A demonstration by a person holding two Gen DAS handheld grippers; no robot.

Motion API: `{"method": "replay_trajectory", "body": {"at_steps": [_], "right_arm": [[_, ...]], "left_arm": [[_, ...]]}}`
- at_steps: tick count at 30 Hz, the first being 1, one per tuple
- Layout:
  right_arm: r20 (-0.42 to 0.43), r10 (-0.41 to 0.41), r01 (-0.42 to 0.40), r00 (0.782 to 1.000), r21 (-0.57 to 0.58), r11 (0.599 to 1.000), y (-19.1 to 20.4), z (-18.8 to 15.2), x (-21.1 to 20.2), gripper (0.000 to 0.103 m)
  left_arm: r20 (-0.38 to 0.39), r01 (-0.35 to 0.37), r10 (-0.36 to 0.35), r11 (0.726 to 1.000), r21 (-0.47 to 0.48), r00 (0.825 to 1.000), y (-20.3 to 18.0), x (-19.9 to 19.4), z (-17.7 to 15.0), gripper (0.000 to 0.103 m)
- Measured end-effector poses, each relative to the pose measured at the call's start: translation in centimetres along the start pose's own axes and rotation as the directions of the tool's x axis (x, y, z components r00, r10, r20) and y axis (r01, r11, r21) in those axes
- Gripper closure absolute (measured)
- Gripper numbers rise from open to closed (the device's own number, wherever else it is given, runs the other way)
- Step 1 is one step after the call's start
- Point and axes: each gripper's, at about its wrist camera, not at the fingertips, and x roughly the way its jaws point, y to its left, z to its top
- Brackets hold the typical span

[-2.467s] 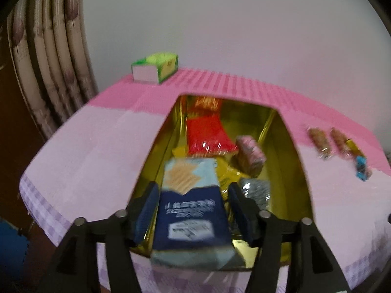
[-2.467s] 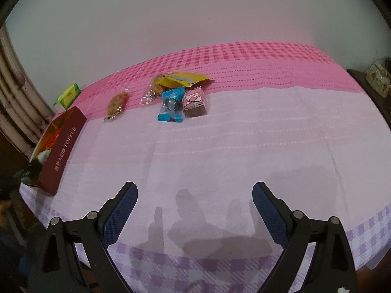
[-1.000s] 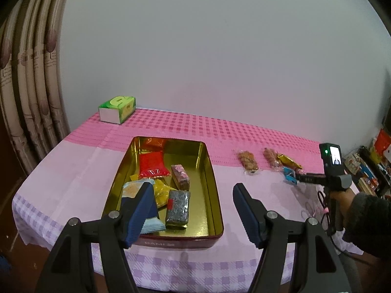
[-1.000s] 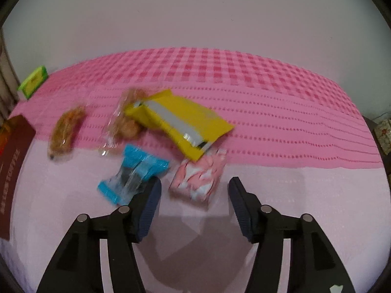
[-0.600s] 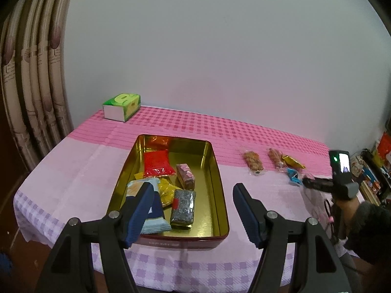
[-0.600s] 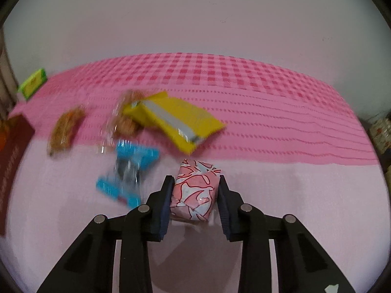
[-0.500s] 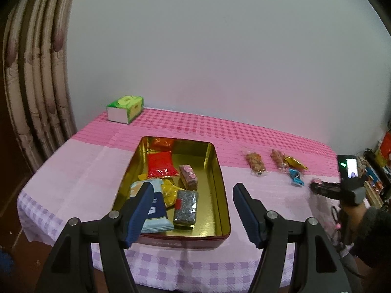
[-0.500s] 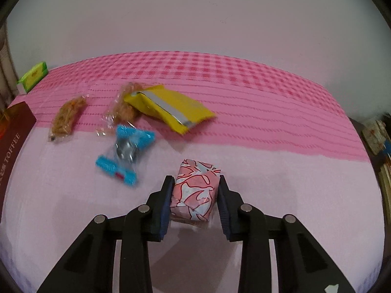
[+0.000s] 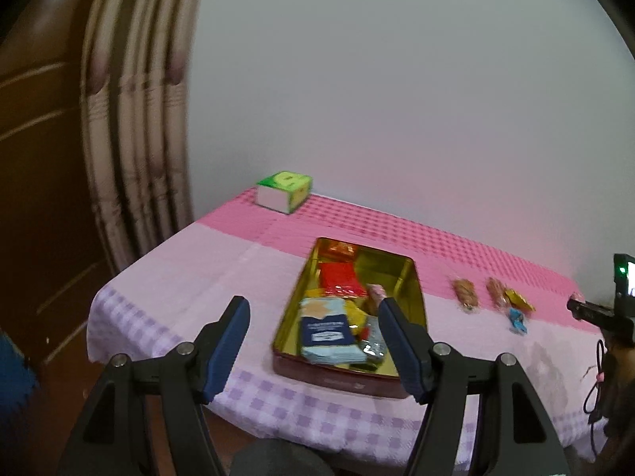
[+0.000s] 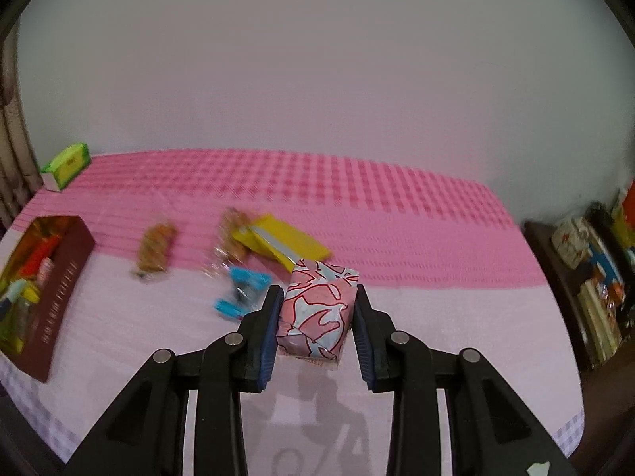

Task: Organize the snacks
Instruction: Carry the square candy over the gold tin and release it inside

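Observation:
My right gripper (image 10: 317, 297) is shut on a pink-and-white wrapped snack (image 10: 316, 307) and holds it above the pink tablecloth. On the cloth behind it lie a yellow packet (image 10: 283, 242), a blue candy (image 10: 240, 291) and two brown bars (image 10: 154, 249). The dark red tin (image 10: 59, 297) with a gold inside stands at the left edge. In the left wrist view my left gripper (image 9: 313, 327) is open and empty, held back from the tin (image 9: 412, 301), which holds a blue biscuit pack (image 9: 327, 331), a red packet and other snacks. My right gripper (image 9: 573, 304) shows at the far right.
A green tissue box (image 9: 283, 190) sits at the table's back left corner. Curtains (image 9: 135, 119) and a brown door stand to the left of the table. A dark shelf (image 10: 587, 277) with cluttered items stands off the table's right end. A white wall runs behind.
My right gripper closed on the pink-and-white snack and lifted it off the cloth. My left gripper drew back and swung left, so the tin now sits to the right.

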Motion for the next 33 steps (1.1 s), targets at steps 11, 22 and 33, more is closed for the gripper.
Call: {"method": "replay_trajectory", "body": {"at_steps": [11,22,33], "right_arm": [[0.063,0.039,-0.03,0.997,-0.141,0.99,9.0,2.6,-3.2,0.073],[0.057,0.115,-0.096,0.992,-0.255,0.962,17.6,3.4,-3.7,0.073],[0.037,0.198,-0.172,0.98,-0.359,0.917,25.8,3.5,-3.9,0.073]], "left_arm": [[-0.005,-0.041,0.041,0.995,-0.086,0.999,2.7,0.3,0.5,0.034],[-0.021,-0.077,0.074,0.987,-0.139,0.997,4.4,0.8,0.6,0.034],[-0.046,-0.098,0.092,0.98,-0.176,0.995,5.5,1.7,0.4,0.034]]}}
